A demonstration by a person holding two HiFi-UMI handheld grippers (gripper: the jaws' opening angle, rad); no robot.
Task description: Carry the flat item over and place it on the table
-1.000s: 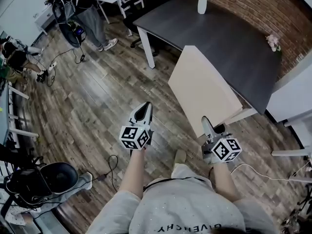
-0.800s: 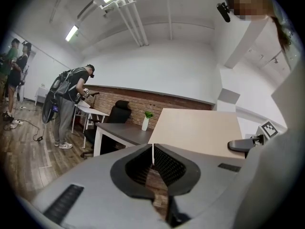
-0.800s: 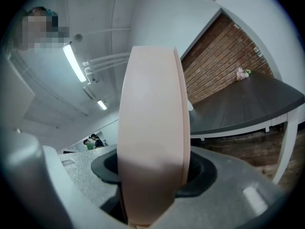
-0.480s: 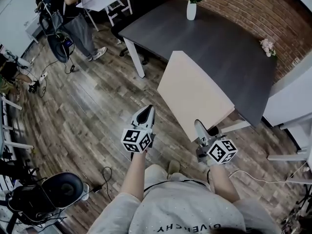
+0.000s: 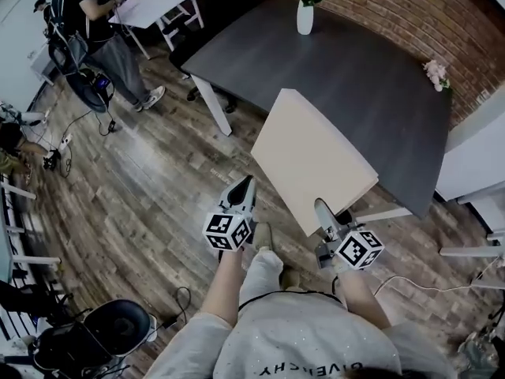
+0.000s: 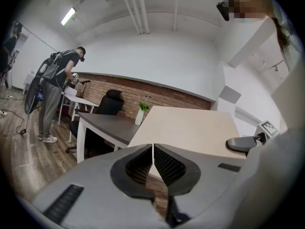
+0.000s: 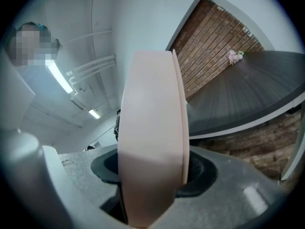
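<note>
A flat pale beige board (image 5: 313,159) hangs in the air, its far half over the near edge of the dark grey table (image 5: 371,77). My right gripper (image 5: 326,214) is shut on the board's near edge; in the right gripper view the board (image 7: 152,137) stands edge-on and fills the gap between the jaws. My left gripper (image 5: 243,188) floats left of the board, apart from it, shut and holding nothing. In the left gripper view its jaws (image 6: 153,149) meet, with the board (image 6: 188,130) beyond them.
On the table stand a white vase with a plant (image 5: 304,14) at the far edge and small pink flowers (image 5: 434,73) at the right. A person (image 5: 102,30) stands at far left by a white desk (image 5: 158,2). White furniture (image 5: 477,160) lies at the right; a brick wall (image 5: 410,6) runs behind.
The view has moved closer to the table. The board, still in my right gripper, now reaches farther over the table's near edge. My left gripper stays shut beside it.
</note>
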